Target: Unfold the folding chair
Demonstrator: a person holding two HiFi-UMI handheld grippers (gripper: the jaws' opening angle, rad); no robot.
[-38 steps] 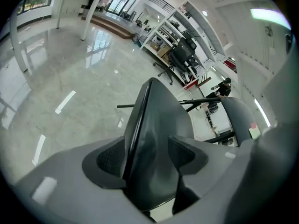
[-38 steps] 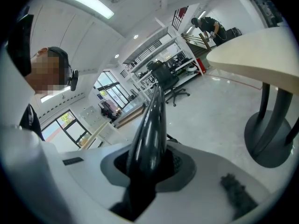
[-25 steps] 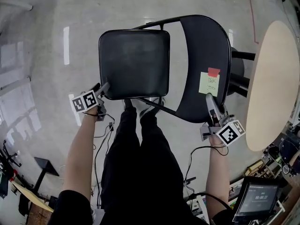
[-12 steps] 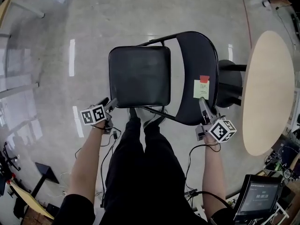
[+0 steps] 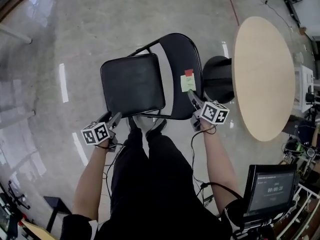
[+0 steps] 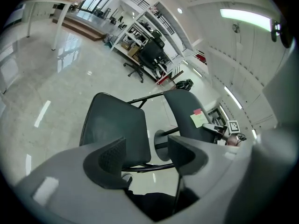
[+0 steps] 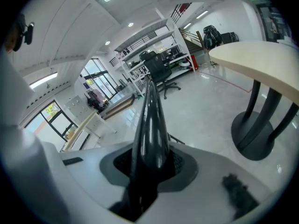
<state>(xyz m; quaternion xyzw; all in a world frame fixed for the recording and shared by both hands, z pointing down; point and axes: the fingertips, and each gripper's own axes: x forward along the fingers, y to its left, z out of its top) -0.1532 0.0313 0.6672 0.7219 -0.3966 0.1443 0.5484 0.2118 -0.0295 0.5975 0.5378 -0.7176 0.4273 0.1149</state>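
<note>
On the floor [image 5: 50,44] before the person's feet [image 5: 156,128] stands the folding chair [image 5: 172,59], likely stiff and weighty, its backrest rim [image 7: 150,120] clamped in the right gripper [image 5: 192,97], with the left gripper [image 5: 113,118] open and empty beside the seat [image 5: 132,84].

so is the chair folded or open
open or nearly: the seat faces up, set apart from the backrest, floor showing between them

hidden: we find the legs of the folding chair [image 5: 150,79] mostly under its seat | unreadable: we cannot make out the green note's [image 5: 188,83] writing | cut off: round table [image 7: 261,64] leaves right gripper view's right edge
</note>
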